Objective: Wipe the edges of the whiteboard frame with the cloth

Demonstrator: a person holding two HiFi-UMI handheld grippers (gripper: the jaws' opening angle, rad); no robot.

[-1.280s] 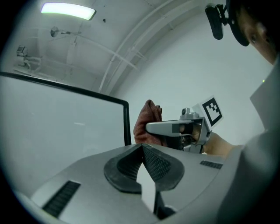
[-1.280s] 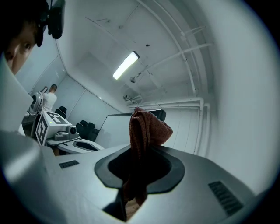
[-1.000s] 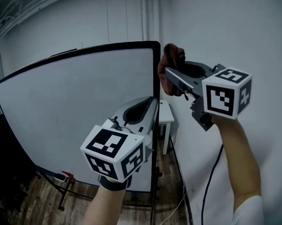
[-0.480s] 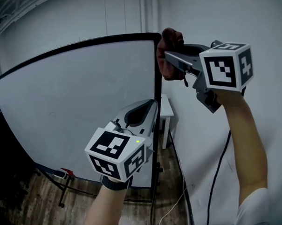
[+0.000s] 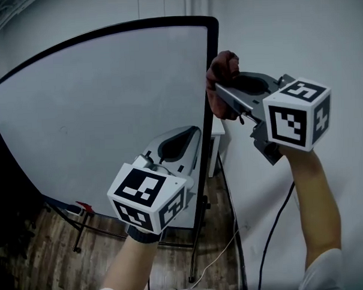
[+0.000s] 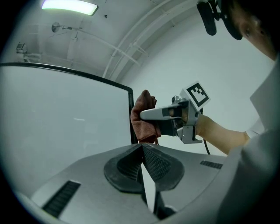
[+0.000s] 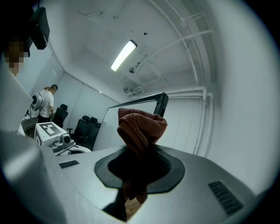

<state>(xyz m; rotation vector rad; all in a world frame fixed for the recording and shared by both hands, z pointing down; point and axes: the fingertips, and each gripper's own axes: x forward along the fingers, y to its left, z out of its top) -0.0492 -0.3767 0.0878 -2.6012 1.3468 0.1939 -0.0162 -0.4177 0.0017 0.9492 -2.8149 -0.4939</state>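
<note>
The cloth [image 5: 221, 70] on the whiteboard frame [image 5: 211, 50], right edge.
The right gripper [image 5: 226, 98] pinches the crumpled rust-brown terry (looped pile) against the glossy black bar, below the rounded top corner it met half a second ago; the left gripper [image 5: 195, 135] has its ribbed pads pressed together.

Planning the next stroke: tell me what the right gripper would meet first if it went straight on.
The right gripper leads with its cloth, so the whiteboard's black right frame edge comes first; they look nearly touching, depth unclear.
</note>
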